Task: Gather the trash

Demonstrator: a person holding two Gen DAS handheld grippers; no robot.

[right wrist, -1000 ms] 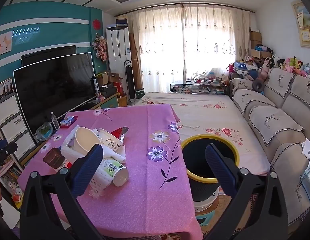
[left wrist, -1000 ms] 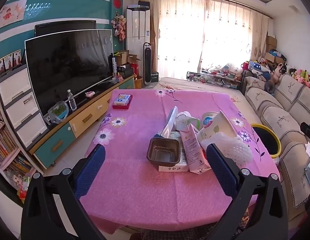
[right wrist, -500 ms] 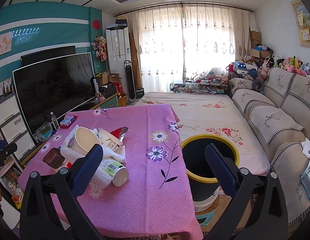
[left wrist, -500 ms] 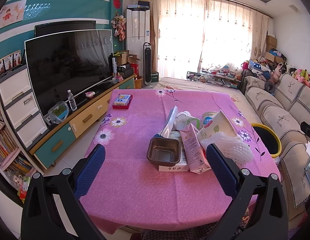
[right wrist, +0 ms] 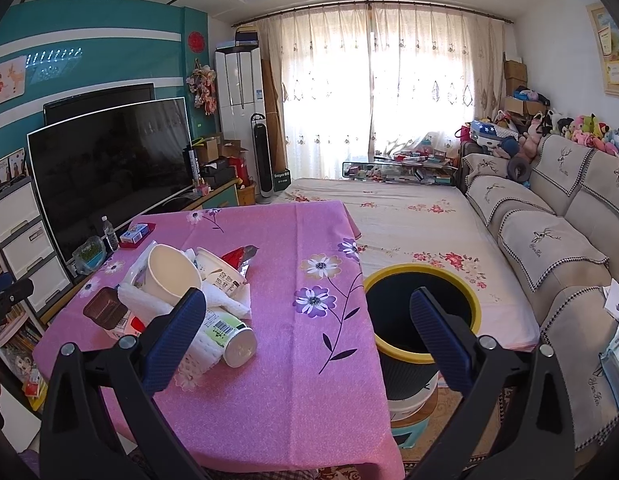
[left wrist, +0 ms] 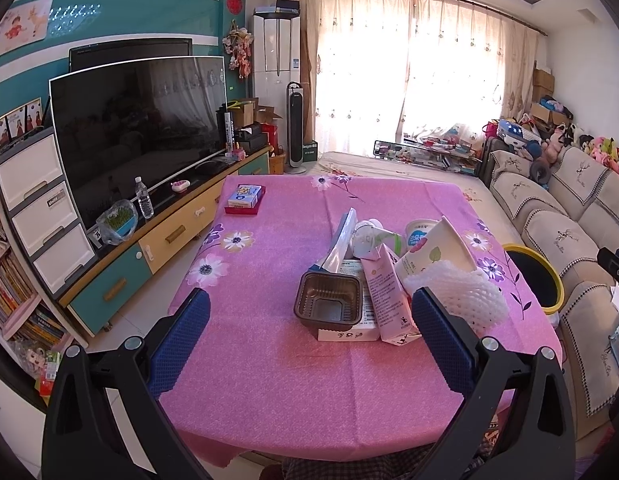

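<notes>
A pile of trash lies on the pink tablecloth (left wrist: 269, 360): a brown plastic tray (left wrist: 329, 306), a pink carton (left wrist: 389, 300), a paper cup (left wrist: 433, 250), white foam netting (left wrist: 465, 292) and a yogurt cup (right wrist: 229, 336). The pile also shows in the right wrist view, with the paper cup (right wrist: 171, 272) on top. A black bin with a yellow rim (right wrist: 423, 312) stands beside the table's right edge. My left gripper (left wrist: 309, 332) is open and empty, just short of the tray. My right gripper (right wrist: 307, 328) is open and empty above the table's right part.
A small blue-and-red box (left wrist: 244, 198) lies at the table's far left corner. A TV (left wrist: 137, 136) on a low cabinet runs along the left. A sofa (right wrist: 549, 248) stands on the right, with a floral-covered surface (right wrist: 409, 216) behind the bin.
</notes>
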